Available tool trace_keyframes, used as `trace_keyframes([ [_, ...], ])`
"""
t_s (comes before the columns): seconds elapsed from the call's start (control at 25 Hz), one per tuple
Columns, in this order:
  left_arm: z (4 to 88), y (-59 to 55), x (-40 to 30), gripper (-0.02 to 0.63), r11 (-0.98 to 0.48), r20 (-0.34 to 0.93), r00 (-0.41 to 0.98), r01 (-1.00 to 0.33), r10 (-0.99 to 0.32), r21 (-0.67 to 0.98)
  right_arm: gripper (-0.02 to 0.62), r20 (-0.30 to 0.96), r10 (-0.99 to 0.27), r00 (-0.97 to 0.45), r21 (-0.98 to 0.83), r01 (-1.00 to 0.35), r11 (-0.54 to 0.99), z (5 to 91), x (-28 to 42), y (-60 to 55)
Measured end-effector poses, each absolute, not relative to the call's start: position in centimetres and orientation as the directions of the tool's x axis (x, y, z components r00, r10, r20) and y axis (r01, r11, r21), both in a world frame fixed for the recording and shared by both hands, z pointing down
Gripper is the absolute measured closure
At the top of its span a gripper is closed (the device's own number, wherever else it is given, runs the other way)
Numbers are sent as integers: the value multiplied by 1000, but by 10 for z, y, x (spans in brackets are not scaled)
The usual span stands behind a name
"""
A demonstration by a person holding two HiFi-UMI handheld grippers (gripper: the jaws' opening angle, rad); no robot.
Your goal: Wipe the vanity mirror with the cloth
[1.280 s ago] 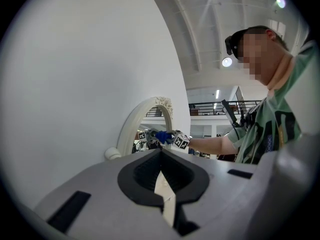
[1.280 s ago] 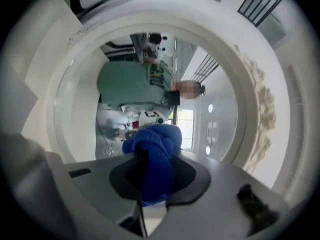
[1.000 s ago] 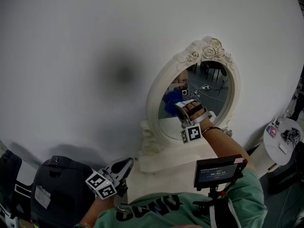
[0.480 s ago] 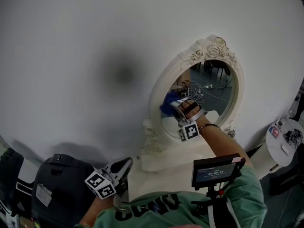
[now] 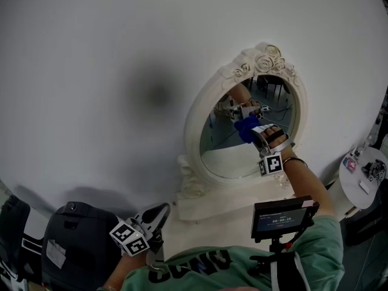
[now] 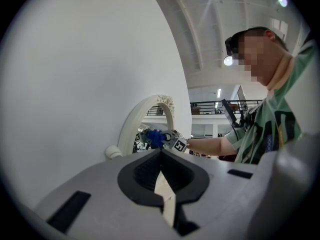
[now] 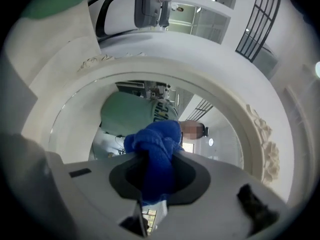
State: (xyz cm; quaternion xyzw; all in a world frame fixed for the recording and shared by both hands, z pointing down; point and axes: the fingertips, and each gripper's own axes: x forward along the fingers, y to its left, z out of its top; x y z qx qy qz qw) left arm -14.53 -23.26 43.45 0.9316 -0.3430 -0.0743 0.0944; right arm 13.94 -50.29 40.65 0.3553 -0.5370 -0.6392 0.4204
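Observation:
The vanity mirror (image 5: 198,111) has a white oval frame with carved roses on top and stands on a white base against the wall. My right gripper (image 5: 253,132) is shut on a bunched blue cloth (image 5: 245,128) and presses it against the glass, right of the middle. In the right gripper view the cloth (image 7: 152,139) bulges out between the jaws in front of the glass (image 7: 85,114). My left gripper (image 5: 162,208) hangs low at the left, off the mirror, shut and empty. From the left gripper view, the mirror frame (image 6: 131,120) and cloth (image 6: 155,136) lie ahead.
A black bag (image 5: 76,238) sits at the lower left. A small screen (image 5: 282,217) is mounted on the person's chest. A round white side table (image 5: 362,177) with small items stands at the right. A bare white wall is behind the mirror.
My right gripper has carried the cloth across the glass, from the left side to the right and slightly upward. The left gripper has stayed put.

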Motion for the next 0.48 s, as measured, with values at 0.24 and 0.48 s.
trace_keyframes([
  [0.24, 437, -234, -141, 600, -750, -66, 759, -620, -647, 230, 525, 23, -989, -146, 985, 174, -2, 407, 258, -525],
  [0.48, 436, -238, -134, 600, -763, -59, 773, -607, -632, 224, 525, 25, -993, 112, 989, 144, 41, 389, 358, -542],
])
